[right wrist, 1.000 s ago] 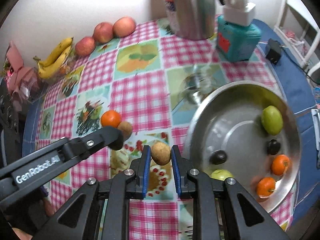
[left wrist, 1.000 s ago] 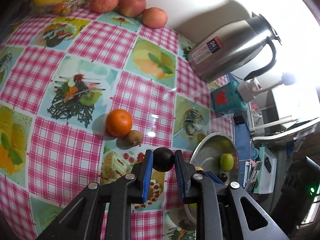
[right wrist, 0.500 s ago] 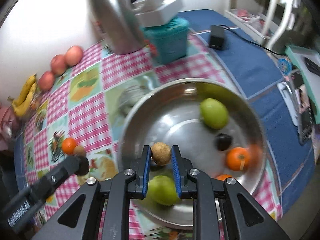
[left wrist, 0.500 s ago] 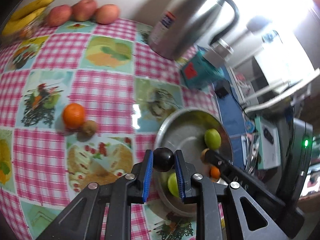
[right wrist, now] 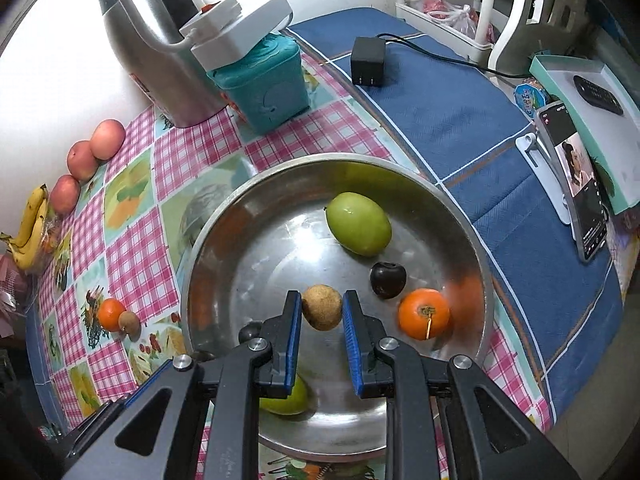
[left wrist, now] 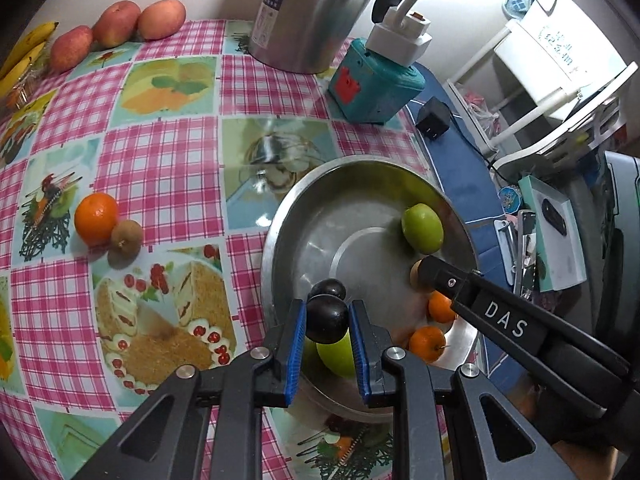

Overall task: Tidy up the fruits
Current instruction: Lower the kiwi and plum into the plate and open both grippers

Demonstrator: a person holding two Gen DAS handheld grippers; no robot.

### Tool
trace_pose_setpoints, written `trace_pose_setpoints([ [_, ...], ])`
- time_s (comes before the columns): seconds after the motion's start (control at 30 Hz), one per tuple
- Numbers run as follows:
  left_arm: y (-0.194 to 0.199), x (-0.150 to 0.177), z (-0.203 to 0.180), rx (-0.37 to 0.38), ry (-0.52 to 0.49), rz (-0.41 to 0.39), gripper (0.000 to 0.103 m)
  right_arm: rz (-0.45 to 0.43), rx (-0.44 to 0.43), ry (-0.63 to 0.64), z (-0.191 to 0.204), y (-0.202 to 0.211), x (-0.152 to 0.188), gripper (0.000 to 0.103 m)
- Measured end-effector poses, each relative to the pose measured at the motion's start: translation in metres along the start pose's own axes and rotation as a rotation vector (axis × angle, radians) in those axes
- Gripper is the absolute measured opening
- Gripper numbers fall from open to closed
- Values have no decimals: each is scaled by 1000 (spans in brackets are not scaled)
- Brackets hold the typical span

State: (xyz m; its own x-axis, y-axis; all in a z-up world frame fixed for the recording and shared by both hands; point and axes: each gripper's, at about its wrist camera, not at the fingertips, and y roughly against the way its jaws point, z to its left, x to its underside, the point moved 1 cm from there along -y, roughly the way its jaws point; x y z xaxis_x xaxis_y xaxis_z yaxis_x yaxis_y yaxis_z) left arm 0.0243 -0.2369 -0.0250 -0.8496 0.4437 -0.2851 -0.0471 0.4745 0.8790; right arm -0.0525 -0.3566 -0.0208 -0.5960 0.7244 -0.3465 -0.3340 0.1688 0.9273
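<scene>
Left wrist view: the left tool has its blue pads clamped on a dark plum, held above the near edge of a steel bowl. A second dark plum lies in the bowl just past it at 12 o'clock, and a green fruit shows below the pads. At 2 o'clock lies another green fruit; at 3 o'clock the right tool reaches in over two small oranges. At 9 o'clock, well apart on the checked bench, an orange touches a small brown fruit. At 11 o'clock three apples line the wall beside bananas. A steel kettle and a teal box stand at 12 to 1 o'clock.

Right wrist view: the right tool is closed on a small brown round fruit above the bowl. At 1 o'clock sits the green fruit, at 2 o'clock a dark plum, at 3 o'clock an orange. Another green fruit lies at 7 o'clock, partly hidden. At 9 o'clock the orange and brown fruit rest on the bench.
</scene>
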Motion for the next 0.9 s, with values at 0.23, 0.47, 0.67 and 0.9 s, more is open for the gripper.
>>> trace_pose_setpoints([
  [0.23,-4,0,3,-6,8,7,23,24,14,10,4,-7,2,22],
  [0.47,-6,0,3,-6,11,10,24,35,21,12,5,-10,3,22],
  [0.67,-7,0,4,-1,17,12,26,37,24,10,7,-11,4,22],
  [0.9,-7,0,5,6,22,16,28,35,34,10,8,-12,4,36],
])
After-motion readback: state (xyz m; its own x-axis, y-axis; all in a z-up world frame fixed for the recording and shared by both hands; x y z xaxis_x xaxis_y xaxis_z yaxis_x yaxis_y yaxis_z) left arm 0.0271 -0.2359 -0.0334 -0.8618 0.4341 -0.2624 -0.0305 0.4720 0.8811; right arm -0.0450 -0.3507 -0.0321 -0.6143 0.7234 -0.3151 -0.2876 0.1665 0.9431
